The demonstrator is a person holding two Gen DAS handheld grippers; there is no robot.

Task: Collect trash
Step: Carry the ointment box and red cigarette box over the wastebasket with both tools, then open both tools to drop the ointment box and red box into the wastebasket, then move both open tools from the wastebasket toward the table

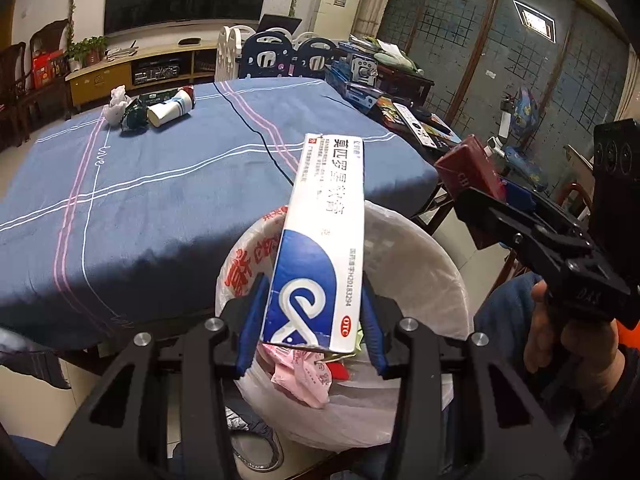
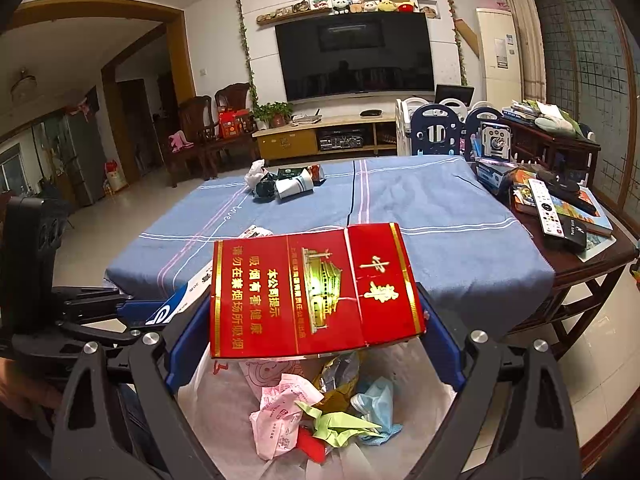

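On the far left part of the blue cloth-covered table [image 1: 168, 200] lies a small heap of litter: a crumpled white tissue [image 1: 116, 104], a dark green wrapper [image 1: 134, 118] and a tipped paper cup [image 1: 170, 110], all touching or just beside one another, well apart from both grippers. A black cable [image 1: 256, 128] runs across the cloth toward the near edge.

Nearer, the left gripper [image 1: 316, 320] has its blue pads clamped on the lower end of a white and blue medicine box [image 1: 320, 240], which stands tilted above the open mouth of the bin [image 1: 424, 264]. The bin is lined with a white plastic bag [image 2: 216, 396] printed in red, and inside it lie pink paper [image 2: 276, 412], a green folded scrap [image 2: 340, 428] and a pale blue mask [image 2: 378, 400].

To the right, the right gripper [image 2: 316, 344] is closed on a red cigarette pack [image 2: 312, 292] with gold lettering, held flat over the same bin, beside the medicine box. A person's hand [image 1: 560, 340] grasps that gripper's handle.

At the far right, a dark wooden side table [image 2: 592, 272] carries a white remote control [image 2: 546, 208] and books
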